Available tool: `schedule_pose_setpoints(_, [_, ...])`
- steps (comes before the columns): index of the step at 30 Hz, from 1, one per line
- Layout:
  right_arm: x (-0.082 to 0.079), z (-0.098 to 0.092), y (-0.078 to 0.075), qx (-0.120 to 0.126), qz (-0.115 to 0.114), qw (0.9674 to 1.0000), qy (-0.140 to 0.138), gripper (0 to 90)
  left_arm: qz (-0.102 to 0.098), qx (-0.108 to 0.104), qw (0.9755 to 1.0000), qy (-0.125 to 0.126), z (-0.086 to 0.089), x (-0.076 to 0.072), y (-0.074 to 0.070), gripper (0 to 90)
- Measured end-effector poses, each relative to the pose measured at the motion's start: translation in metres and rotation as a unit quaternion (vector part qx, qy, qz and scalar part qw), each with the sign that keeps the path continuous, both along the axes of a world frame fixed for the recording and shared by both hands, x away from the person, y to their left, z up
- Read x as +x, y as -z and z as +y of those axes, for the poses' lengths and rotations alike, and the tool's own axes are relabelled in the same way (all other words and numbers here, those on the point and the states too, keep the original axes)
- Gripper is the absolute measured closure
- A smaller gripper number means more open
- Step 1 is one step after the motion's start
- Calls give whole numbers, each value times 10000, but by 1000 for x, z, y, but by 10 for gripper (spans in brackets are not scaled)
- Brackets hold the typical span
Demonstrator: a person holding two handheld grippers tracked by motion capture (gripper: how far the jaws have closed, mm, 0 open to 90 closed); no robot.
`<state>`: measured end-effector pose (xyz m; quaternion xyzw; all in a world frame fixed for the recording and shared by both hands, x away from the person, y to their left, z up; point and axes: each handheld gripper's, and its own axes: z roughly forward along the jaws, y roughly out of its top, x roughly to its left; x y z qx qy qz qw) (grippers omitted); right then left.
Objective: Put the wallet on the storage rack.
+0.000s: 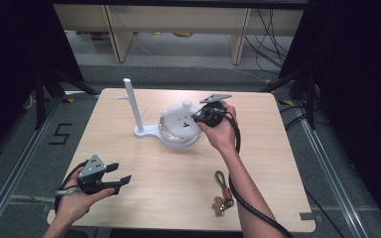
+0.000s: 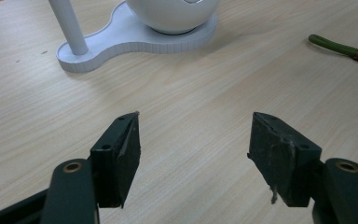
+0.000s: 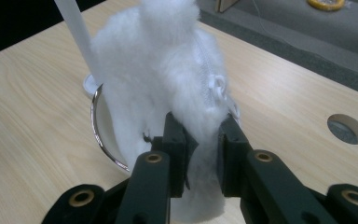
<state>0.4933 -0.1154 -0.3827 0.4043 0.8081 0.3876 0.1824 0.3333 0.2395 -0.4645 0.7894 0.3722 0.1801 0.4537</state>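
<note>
Plush (image 3: 168,84) pinched btwn right tool (image 3: 204,140) pads, over bowl (image 3: 103,140).

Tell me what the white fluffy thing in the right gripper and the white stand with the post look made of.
Fluffy white pouch: looks like plush or faux fur, matte; fuzzy fibres at its edges, a zip pull on its side, and it pinches in between the right gripper.
White stand: probably matte plastic, possibly 3D-printed; fine ridges line its rim.
</note>
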Motion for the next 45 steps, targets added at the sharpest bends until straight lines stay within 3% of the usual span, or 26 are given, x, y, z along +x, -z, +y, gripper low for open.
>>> schedule_pose_setpoints(10, [15, 24, 7, -542, 132, 9984, 84, 778, 7, -17, 10000, 18, 1, -1, 1, 332])
schedule_pose_setpoints(16, [23, 31, 12, -816, 85, 9965, 152, 774, 41, -26, 10000, 43, -1, -1, 3, 331])
schedule_pose_setpoints(22, [25, 30, 15, -786, 77, 9967, 209, 739, 56, 24, 10000, 17, -1, -2, 3, 331])
schedule_pose_setpoints(24, [24, 30, 16, -739, 65, 9969, 256, 696, 43, -59, 10000, 48, -2, -1, 3, 331])
schedule_pose_setpoints(33, [15, 18, 3, -222, -48, 9989, 400, 499, 68, -117, 9999, -7, -4, 1, 3, 330])
schedule_pose_setpoints(37, [11, 11, 0, -148, -123, 9990, 405, 489, 66, -158, 9998, -37, -5, 1, 3, 328])
schedule_pose_setpoints(39, [5, 5, -3, 55, -106, 9990, 442, 486, 68, -174, 9998, -59, -5, 2, 3, 327])
schedule_pose_setpoints(45, [-9, -15, -5, 112, 202, 9985, 488, 524, 74, -210, 9996, -150, -5, 1, 2, 321])
